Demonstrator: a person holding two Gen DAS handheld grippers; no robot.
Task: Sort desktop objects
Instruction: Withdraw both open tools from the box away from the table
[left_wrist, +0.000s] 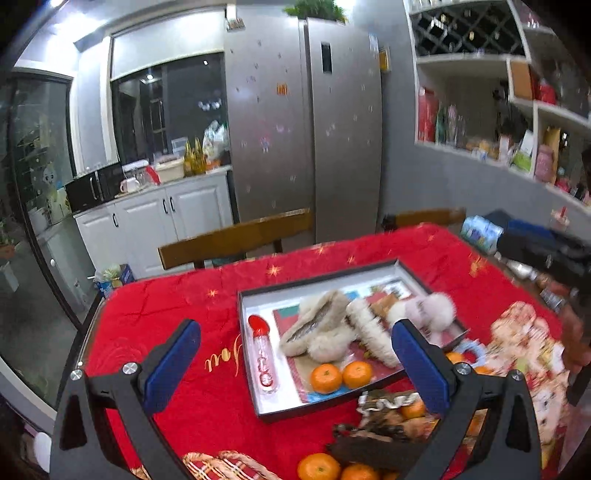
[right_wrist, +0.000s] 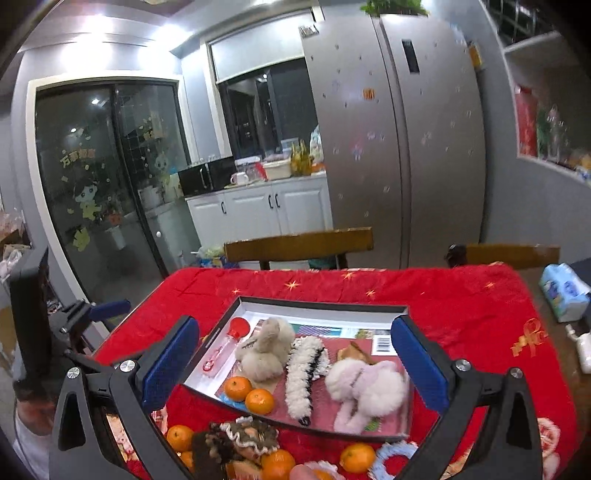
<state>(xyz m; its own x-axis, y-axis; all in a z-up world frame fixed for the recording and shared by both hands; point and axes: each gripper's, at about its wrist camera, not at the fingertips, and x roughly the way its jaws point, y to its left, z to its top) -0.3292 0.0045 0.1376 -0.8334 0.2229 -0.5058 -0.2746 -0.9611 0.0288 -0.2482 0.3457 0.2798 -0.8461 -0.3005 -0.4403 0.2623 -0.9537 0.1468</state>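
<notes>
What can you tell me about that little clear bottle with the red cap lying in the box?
The bottle is a slim tube of clear plastic or glass, with a red cap at its far end and red lettering along its body. It lies flat on the white floor of the shallow dark-rimmed tray, along the tray's left side. It seems to touch only the tray floor; the beige fluffy clip and two oranges lie apart, to its right.

Bright ceiling lights (right_wrist: 107, 33) are glaring white at eleven o'clock in both views, washing out the wall there. The dark glass door (right_wrist: 107, 192) is reflecting small spots of light. Fisheye bending is curving the fridge (left_wrist: 306, 129) and the shelves (left_wrist: 517, 110), and black corners are framing each picture. At three o'clock in the left view everything is smearing with motion blur.
</notes>
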